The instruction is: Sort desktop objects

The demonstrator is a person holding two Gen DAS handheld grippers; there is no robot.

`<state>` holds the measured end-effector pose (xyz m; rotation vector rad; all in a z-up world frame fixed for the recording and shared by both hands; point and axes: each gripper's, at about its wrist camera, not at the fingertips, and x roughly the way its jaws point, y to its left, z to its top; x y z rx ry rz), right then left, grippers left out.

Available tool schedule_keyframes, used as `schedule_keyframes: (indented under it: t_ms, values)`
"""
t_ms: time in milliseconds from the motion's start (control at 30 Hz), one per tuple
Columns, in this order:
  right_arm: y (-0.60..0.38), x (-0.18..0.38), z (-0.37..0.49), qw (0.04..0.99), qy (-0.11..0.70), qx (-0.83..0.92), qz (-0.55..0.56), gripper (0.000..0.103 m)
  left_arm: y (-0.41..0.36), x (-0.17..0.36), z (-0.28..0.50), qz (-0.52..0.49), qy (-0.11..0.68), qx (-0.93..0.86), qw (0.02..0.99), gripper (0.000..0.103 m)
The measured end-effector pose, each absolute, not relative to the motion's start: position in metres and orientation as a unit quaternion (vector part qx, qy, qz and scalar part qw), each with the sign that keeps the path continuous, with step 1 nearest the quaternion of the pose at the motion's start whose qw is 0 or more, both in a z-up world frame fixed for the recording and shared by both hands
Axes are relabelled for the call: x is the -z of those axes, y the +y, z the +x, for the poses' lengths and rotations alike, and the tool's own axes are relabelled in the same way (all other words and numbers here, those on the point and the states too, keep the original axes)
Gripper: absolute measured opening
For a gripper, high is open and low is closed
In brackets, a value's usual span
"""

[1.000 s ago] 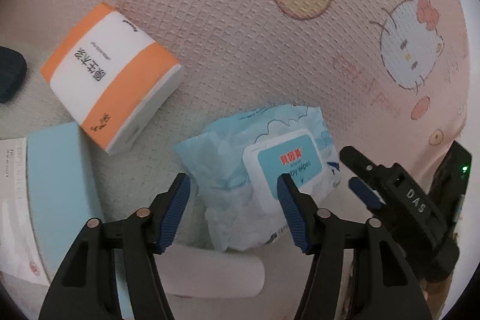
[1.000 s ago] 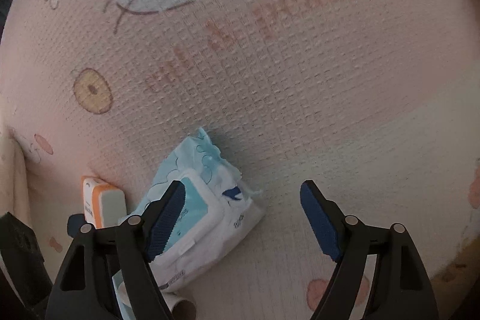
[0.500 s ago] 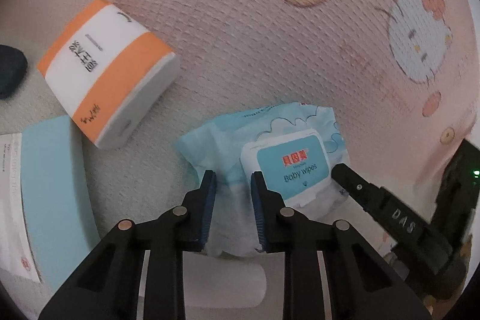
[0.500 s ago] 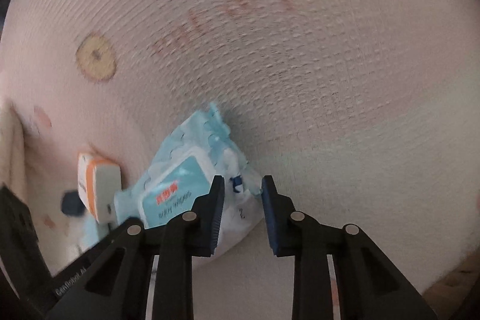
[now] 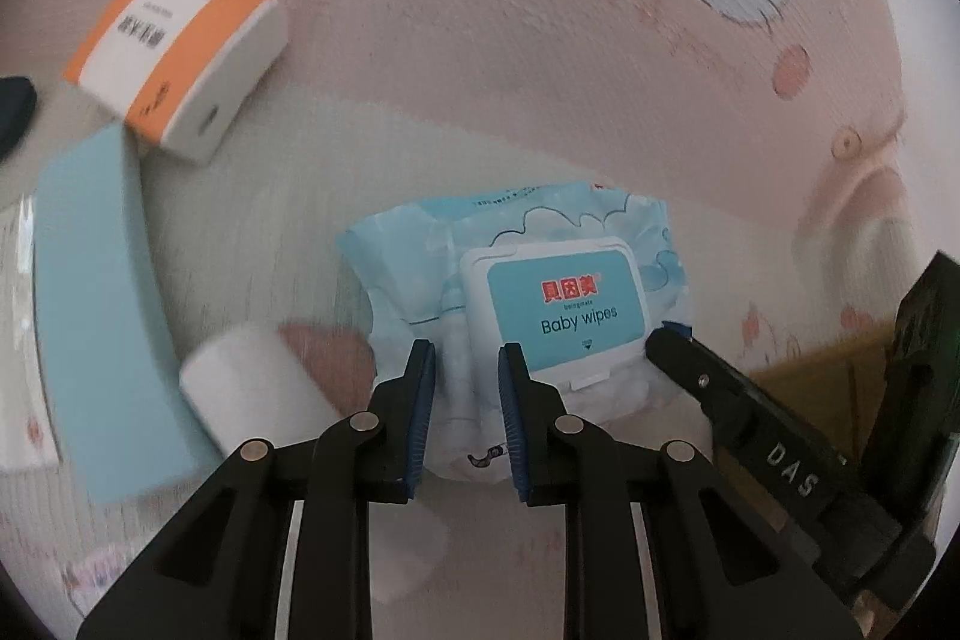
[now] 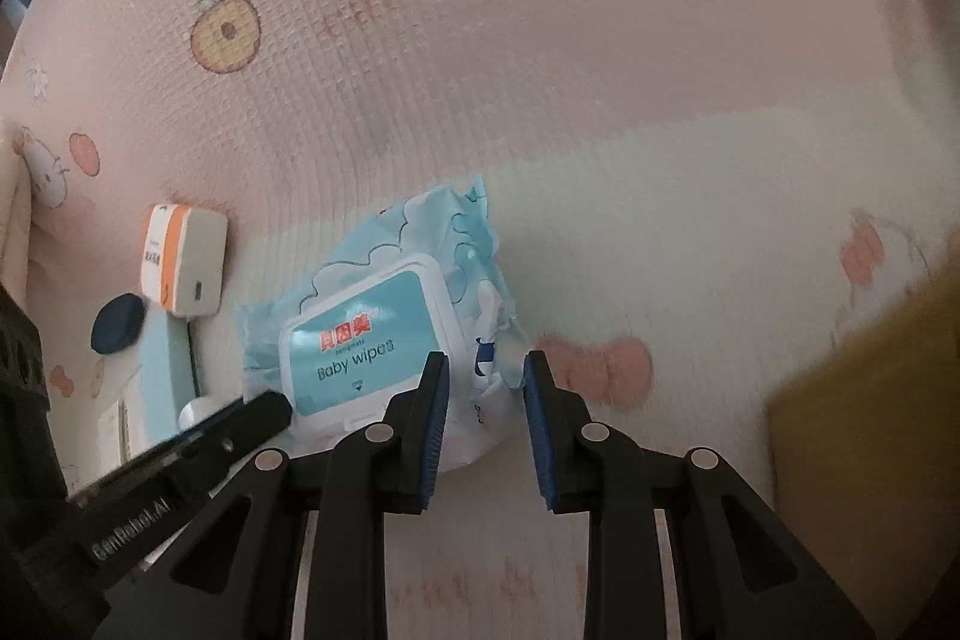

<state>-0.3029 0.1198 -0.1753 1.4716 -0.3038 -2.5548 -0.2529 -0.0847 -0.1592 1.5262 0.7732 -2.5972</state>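
A light blue pack of baby wipes (image 5: pixel 564 307) is held up above the pink cartoon mat. My left gripper (image 5: pixel 465 370) is shut on the pack's near left part. My right gripper (image 6: pixel 483 382) is shut on the pack's right end (image 6: pixel 480 340); the pack shows in the right wrist view (image 6: pixel 366 334) too. The right gripper's finger (image 5: pixel 708 382) shows at the pack's right side in the left wrist view. The left gripper's finger (image 6: pixel 228 430) shows at the pack's left in the right wrist view.
On the mat lie an orange and white tissue pack (image 5: pixel 174 46), a light blue flat box (image 5: pixel 96 304), a white roll (image 5: pixel 258 394) and a dark blue round thing (image 6: pixel 117 323). A yellow-brown box (image 6: pixel 870 430) stands at the right.
Both grippers went from open to shut on the wipes pack. The pack has since risen off the mat, and the other things now look farther below.
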Motion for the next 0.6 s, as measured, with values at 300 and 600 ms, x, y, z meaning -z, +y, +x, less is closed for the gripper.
schedule_keyframes:
  t_ms: [300,600]
  values:
    - [0.114,0.175,-0.237,0.087,-0.057,0.845,0.524,0.023,-0.084,0.157,-0.195,0.507,0.258,0.823,0.007,0.023]
    - [0.110,0.179,-0.174,0.090,-0.056,0.832,0.544,0.023,-0.065,0.149,-0.134,0.515,0.217,0.828,-0.032,0.021]
